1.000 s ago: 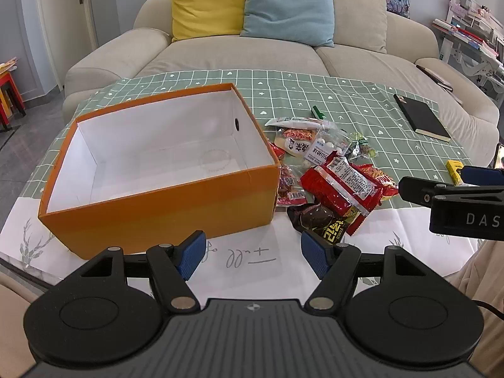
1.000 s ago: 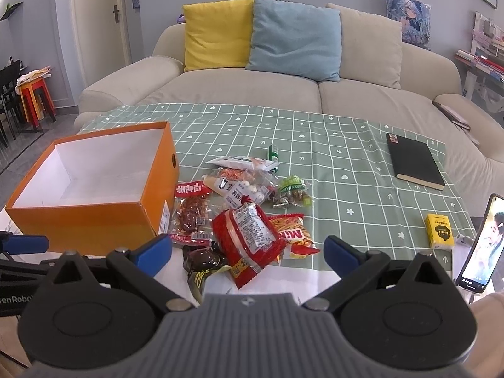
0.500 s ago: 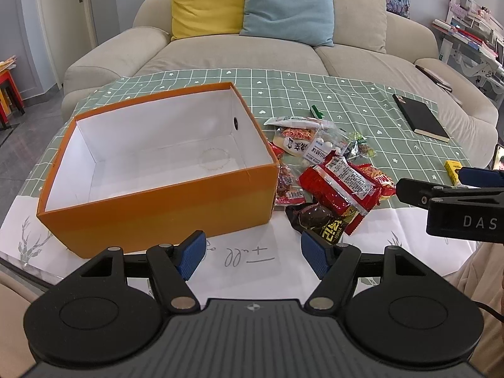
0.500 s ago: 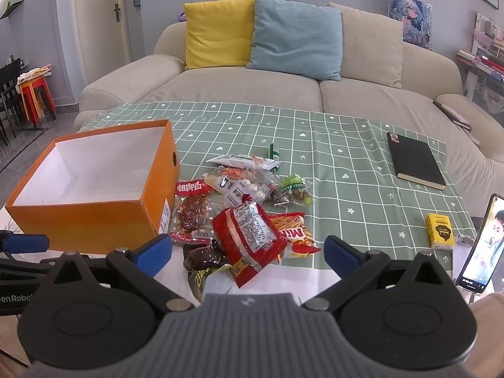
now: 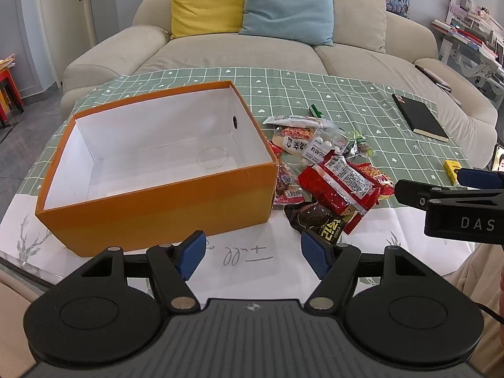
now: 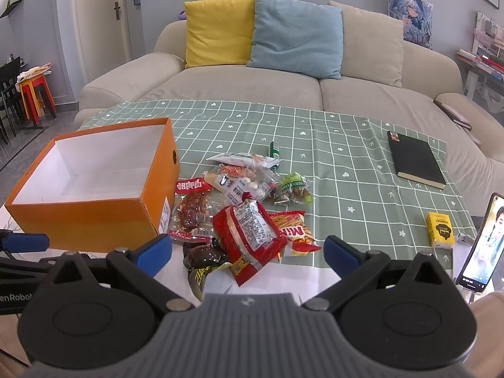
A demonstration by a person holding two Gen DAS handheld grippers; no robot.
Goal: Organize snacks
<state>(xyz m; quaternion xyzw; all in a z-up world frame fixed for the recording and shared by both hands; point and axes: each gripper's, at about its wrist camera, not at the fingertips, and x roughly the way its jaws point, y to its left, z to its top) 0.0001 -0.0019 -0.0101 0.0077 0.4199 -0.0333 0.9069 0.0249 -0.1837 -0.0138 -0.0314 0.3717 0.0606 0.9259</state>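
Observation:
An orange box [image 5: 163,201] [image 6: 85,217] with a white, empty inside stands on the table's left part. Right of it lies a heap of snack packets: a big red packet [image 5: 338,186] [image 6: 252,230], a dark chocolate-coloured packet [image 5: 315,220] [image 6: 204,258], a red and yellow noodle packet [image 6: 293,231], clear bags [image 5: 302,141] [image 6: 242,179] and a green-topped bag [image 6: 293,187]. My left gripper [image 5: 253,253] hangs open over the near table edge, in front of the box, with nothing between its fingers. My right gripper [image 6: 247,252] stands open above the near end of the heap, touching nothing.
A black notebook [image 6: 415,159] lies far right on the green checked cloth [image 6: 346,145]. A small yellow box [image 6: 439,230] and a lit phone [image 6: 482,245] stand at the right edge. A green tube [image 6: 274,151] lies behind the heap. A sofa [image 6: 283,85] runs behind the table.

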